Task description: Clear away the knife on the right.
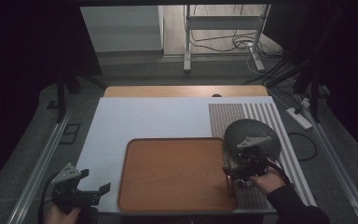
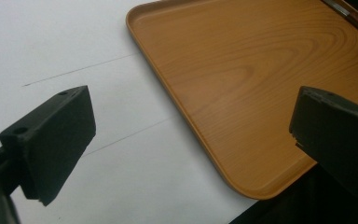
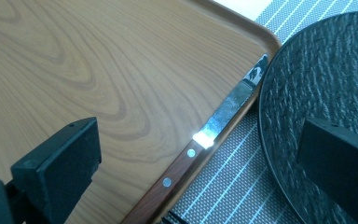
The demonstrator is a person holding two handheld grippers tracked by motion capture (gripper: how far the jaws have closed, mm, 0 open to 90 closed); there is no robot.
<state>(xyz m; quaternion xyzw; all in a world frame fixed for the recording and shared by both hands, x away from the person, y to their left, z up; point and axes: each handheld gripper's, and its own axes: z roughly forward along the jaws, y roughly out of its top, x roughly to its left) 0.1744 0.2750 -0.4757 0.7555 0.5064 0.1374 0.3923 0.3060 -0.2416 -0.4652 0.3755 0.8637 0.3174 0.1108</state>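
Nothing sits on the rounded wooden tray [image 1: 177, 175] yet; my right gripper [image 3: 200, 158] hangs wide open, holding nothing, over the wood-handled steel knife [image 3: 200, 144] lying on the tray's rim beside the dark round plate [image 3: 321, 79]. My left gripper [image 2: 191, 140] waits wide open and empty over the white desk [image 2: 51, 46], so I judge the grasp not yet made.

In the right gripper view, the knife [image 3: 200, 149] handle's end is cut off by the bottom edge, and the dark plate [image 3: 317, 79] by the right edge. In the high view, the knife is largely hidden beneath the right gripper [image 1: 235, 175].
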